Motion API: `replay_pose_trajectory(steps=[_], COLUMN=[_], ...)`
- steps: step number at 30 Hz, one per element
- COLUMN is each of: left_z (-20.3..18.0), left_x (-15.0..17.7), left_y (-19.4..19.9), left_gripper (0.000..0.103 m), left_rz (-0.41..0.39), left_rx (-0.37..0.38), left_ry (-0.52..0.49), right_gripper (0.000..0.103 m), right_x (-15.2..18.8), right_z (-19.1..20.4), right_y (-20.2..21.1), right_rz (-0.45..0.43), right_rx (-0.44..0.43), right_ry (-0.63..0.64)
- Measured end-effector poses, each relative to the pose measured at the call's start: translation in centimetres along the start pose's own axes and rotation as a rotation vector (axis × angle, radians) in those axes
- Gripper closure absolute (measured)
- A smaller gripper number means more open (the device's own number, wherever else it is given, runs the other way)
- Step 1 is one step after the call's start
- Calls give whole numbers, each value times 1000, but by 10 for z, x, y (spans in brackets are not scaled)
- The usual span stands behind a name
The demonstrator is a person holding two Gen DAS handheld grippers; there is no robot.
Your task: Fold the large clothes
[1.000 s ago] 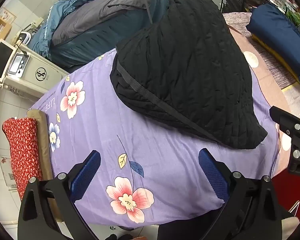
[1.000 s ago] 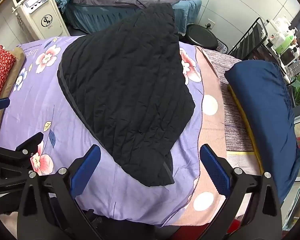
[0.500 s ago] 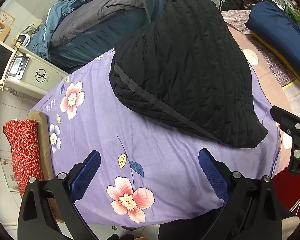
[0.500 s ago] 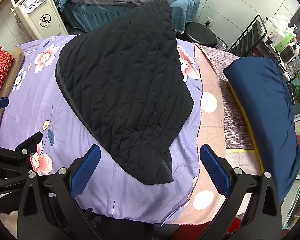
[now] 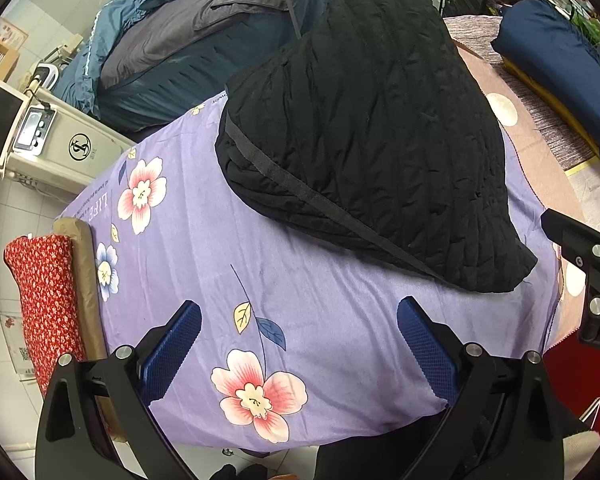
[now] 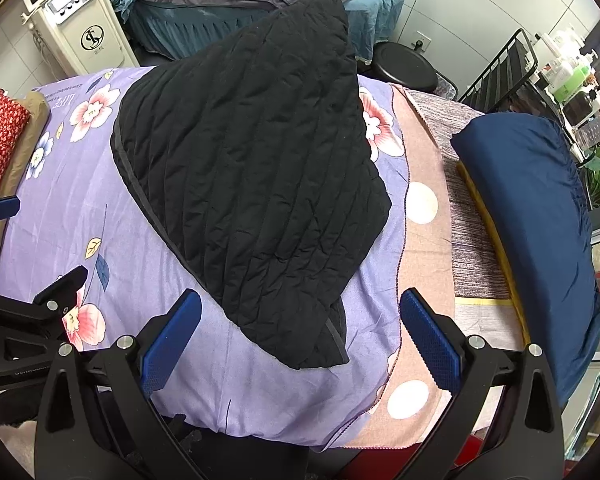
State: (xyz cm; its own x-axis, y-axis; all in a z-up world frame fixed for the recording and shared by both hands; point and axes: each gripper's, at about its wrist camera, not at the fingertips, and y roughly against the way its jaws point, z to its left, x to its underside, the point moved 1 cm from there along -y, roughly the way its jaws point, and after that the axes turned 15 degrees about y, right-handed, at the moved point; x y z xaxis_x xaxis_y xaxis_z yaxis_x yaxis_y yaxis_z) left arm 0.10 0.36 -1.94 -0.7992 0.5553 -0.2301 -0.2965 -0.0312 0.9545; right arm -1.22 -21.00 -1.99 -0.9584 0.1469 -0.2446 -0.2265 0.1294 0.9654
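Across our purple floral sheet (image 5: 320, 292) lies the folded black quilted garment (image 5: 372, 128), while our left gripper (image 5: 300, 344) and right gripper (image 6: 300, 336) hover spread wide, empty.

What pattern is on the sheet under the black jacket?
Purple sheet with pink-and-white flowers and leaves; clearest in the left wrist view.

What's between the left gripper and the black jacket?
Only bare purple flowered sheet, seen in the left wrist view. The open left gripper sits short of the folded black jacket, with nothing else lying between them.
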Motion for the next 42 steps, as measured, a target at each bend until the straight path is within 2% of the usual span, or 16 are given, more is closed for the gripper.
replay_pose_trajectory(steps=[29, 31, 42], left_z=[4, -6, -6], left_x=[8, 4, 7], left_y=[0, 1, 2], left_gripper=[6, 6, 6], left_rz=[-3, -1, -2], left_rx=[-5, -7, -5], left_ry=[-6, -6, -6], right_gripper=[5, 5, 5], right_x=[3, 3, 4], right_z=[0, 0, 0], right_y=[0, 0, 0], right_rz=[0, 0, 1], right_rx=[-1, 0, -1], right_ry=[-3, -3, -2])
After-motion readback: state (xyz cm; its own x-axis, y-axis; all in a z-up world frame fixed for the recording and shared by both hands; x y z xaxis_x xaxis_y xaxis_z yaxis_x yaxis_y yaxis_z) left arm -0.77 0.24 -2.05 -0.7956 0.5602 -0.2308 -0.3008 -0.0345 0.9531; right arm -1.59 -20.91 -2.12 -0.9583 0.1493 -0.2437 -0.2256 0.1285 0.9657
